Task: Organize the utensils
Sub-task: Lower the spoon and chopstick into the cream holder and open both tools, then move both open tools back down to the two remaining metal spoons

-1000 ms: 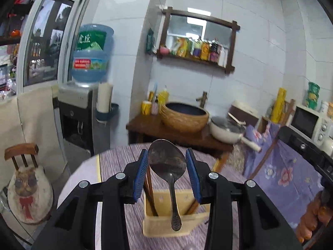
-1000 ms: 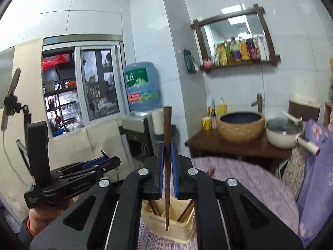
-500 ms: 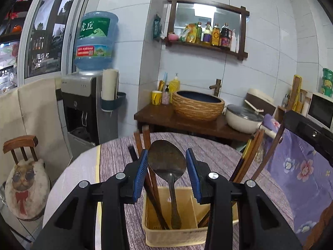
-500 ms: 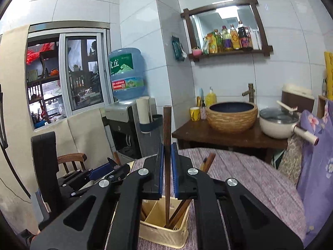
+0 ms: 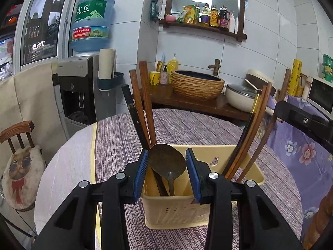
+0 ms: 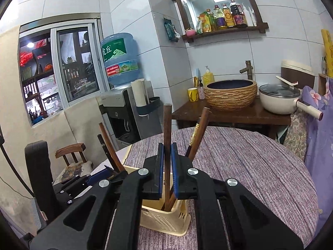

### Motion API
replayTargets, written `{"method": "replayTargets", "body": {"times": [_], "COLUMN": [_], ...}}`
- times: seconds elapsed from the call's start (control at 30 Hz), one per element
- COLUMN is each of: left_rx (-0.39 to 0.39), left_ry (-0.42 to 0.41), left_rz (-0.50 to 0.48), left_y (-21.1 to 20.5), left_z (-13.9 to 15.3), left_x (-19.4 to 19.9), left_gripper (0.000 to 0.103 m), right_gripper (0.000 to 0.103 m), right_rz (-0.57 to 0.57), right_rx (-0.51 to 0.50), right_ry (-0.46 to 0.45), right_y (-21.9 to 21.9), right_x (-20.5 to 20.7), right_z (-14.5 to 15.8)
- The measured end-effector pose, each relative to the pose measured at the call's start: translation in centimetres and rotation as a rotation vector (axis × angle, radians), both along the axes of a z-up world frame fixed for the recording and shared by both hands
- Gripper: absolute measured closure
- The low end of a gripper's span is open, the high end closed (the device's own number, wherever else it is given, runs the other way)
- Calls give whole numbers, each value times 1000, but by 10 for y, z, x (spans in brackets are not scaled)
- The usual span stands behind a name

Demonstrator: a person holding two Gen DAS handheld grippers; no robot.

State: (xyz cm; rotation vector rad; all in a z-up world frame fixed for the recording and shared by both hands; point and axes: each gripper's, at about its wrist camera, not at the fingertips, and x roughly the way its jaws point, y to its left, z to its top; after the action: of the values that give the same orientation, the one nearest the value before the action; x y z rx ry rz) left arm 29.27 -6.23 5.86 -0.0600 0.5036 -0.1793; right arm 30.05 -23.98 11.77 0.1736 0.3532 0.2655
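Note:
A beige plastic utensil holder [image 5: 179, 210] stands on the round table. My left gripper [image 5: 167, 165] is shut on a metal spoon [image 5: 167, 162] by its bowl, handle down inside the holder's left compartment. Brown chopsticks [image 5: 145, 104] lean there too, and more chopsticks [image 5: 254, 133] lean in the right compartment. In the right wrist view my right gripper [image 6: 167, 166] is shut on a brown chopstick [image 6: 167, 129], held upright with its lower end inside the holder [image 6: 164, 218]. Other chopsticks [image 6: 198, 133] lean beside it.
The table carries a purple striped cloth [image 5: 187, 125]. A purple floral chair cover [image 5: 301, 152] is at the right. Behind stand a water dispenser [image 5: 81, 91], a wooden sideboard with a woven basin [image 5: 197, 83] and a white pot [image 5: 241, 100]. A small chair [image 5: 18, 160] is at left.
Both grippers have come down to the holder. The spoon's handle and the chopstick's lower end now sit deep inside its compartments.

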Motion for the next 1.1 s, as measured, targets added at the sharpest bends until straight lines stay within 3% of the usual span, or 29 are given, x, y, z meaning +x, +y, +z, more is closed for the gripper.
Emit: {"method": "replayTargets", "body": {"times": [0.23,0.33,0.37,0.5,0.67,1.1], "left_rx": [-10,-13,-13,-2,-4,10], "left_ry": [-6,-12,-18,-58,-76,135], "left_rz": [-3,-19,-21,-24,-21,10], "left_y": [-1,-2,-2,-2,5,15], "left_z": [1,3,4,9,8,-56], "left_x": [-5,-13,-17,-42,-72,-105], "left_gripper": [66,57,54,43,24,20], "right_gripper": [94,74,60,55,41,27], "right_rz": [-1,-12,-17,-37,-45,-54], "right_rx": [47,57,62,46,-31,-97], "right_ry": [14,9,5,-45,-55,140], "right_y": [-13,-17,-19,-22,-21,-23], "right_x": [4,0,-3,-24,-52,-86], "right_z": [-4,-6,-7,-6,-13,-79]}}
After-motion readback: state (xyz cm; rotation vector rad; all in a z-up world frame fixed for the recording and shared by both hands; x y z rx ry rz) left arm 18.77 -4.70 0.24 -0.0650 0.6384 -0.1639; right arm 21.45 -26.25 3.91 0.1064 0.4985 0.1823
